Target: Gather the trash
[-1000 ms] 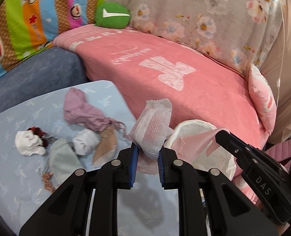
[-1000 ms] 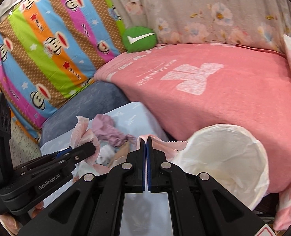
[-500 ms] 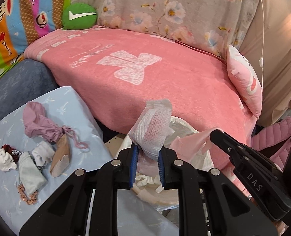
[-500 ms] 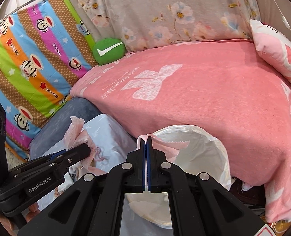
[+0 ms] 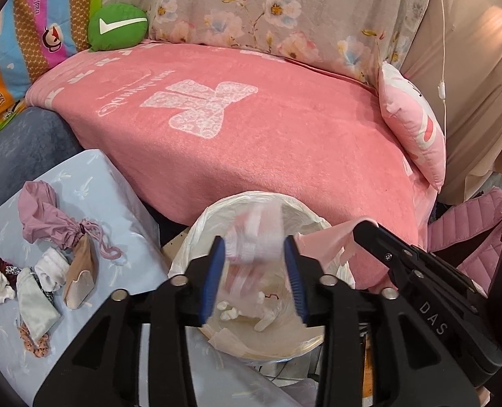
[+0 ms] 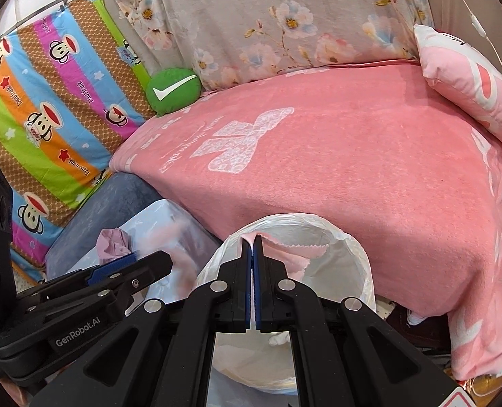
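Two grippers hang over the white-lined trash bin (image 5: 196, 234) beside the pink blanket (image 5: 268, 142). Left gripper (image 5: 254, 264) has fingers spread, a blurred white wad (image 5: 256, 234) loose between them; right gripper (image 6: 252, 257) pinches pink cloth (image 6: 295, 254) above the bin's mouth.

Bright, even indoor light, soft shadows. Strong fisheye bending and dark vignette at corners. Motion blur on falling wipe (image 5: 254, 234); rest sharp in 2 views.

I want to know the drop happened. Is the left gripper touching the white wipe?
Apart. In the left wrist view the left gripper is open, and the blurred wipe shows gaps beside both fingers.
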{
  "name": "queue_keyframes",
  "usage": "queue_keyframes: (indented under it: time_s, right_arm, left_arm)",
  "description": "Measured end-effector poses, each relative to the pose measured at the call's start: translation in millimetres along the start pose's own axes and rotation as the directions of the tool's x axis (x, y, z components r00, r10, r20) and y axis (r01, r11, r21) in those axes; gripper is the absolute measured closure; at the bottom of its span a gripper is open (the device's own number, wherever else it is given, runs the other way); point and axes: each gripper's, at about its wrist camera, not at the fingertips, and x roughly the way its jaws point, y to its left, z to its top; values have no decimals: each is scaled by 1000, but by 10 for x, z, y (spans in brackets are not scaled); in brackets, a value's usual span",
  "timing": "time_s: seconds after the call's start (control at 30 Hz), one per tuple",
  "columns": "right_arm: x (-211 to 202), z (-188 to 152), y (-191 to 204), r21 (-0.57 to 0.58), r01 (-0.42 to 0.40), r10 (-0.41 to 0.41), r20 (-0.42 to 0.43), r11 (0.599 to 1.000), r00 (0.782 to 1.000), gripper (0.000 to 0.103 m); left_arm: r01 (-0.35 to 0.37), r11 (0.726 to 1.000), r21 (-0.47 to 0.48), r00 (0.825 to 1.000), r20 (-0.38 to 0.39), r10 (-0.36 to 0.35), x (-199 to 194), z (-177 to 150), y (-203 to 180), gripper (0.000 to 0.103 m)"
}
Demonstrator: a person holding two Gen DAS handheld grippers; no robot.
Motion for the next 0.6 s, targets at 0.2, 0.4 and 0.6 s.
queue_keyframes:
  time_s: [0.2,0.4,0.6]
  right_arm:
    - [2,14,2,4,5,-5,7,1000,1000,96]
    - [-12,5,19,2,3,-3,8,1000,1000,88]
    - [23,1,62,-9,7,-7,-2,1000,1000,81]
  left_arm:
    - [-20,1000,-9,1000,19,20,-39,5,9,42]
    - [-30,999,-26,999,20,30,-45,-1,64,40]
    - [-34,998,-53,999,23,35,-76,-29,155,40]
